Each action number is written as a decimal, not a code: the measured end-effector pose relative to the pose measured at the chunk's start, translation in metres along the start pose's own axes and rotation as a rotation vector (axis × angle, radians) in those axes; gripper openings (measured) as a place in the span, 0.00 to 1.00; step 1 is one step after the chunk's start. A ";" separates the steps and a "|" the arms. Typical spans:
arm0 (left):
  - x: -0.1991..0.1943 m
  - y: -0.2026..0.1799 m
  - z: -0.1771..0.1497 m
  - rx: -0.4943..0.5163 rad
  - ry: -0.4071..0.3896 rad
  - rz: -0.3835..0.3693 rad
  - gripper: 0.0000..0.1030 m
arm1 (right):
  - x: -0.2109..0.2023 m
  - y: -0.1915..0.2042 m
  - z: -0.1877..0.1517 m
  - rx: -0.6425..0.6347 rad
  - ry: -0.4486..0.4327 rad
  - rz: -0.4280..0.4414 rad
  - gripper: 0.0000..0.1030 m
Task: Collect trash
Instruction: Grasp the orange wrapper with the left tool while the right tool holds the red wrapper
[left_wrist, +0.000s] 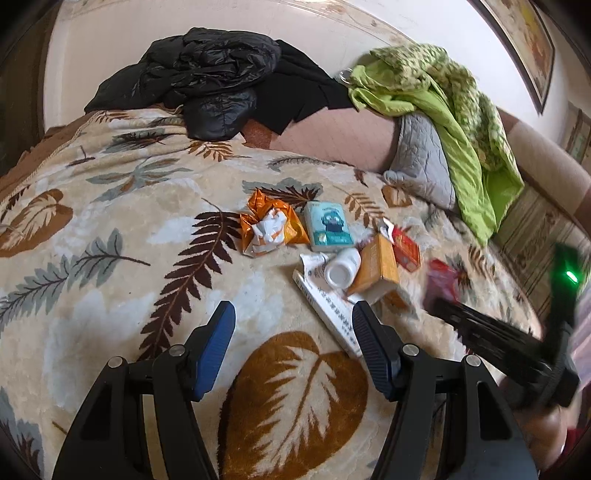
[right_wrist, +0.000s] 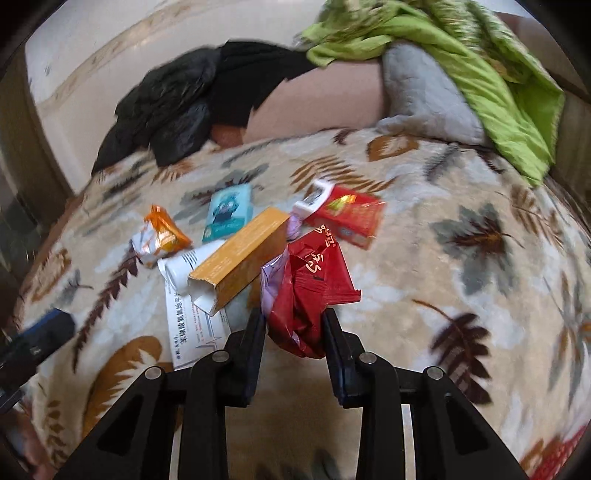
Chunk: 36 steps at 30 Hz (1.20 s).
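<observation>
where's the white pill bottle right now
In the left wrist view the white pill bottle lies on its side mid-blanket, on the white leaflet, between the teal packet and the orange carton.

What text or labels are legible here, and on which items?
Red wrapper in the right gripper: yellow script, not readable.
White leaflet: dark Chinese headline, too blurred to quote.
Teal packet: cartoon figure, text too small.
Orange box, red box: print blurred.
No readable numbers or brands.
</observation>
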<state>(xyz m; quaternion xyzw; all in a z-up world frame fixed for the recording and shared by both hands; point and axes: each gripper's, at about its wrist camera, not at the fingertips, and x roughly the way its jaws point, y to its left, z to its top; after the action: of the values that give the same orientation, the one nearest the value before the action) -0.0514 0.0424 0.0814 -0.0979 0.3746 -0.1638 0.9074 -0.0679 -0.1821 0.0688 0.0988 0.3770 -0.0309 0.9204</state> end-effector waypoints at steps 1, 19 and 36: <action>0.001 0.004 0.004 -0.021 -0.002 -0.011 0.63 | -0.008 -0.003 -0.001 0.010 -0.022 -0.007 0.32; 0.051 0.073 0.048 -0.249 0.024 -0.077 0.66 | -0.029 -0.028 0.004 0.152 -0.097 0.047 0.32; 0.137 0.030 0.064 -0.188 0.133 -0.022 0.66 | -0.028 -0.025 0.006 0.134 -0.093 0.108 0.32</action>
<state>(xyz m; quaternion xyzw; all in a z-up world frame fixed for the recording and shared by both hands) 0.0919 0.0230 0.0285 -0.1756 0.4463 -0.1441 0.8656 -0.0871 -0.2080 0.0881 0.1788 0.3252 -0.0109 0.9285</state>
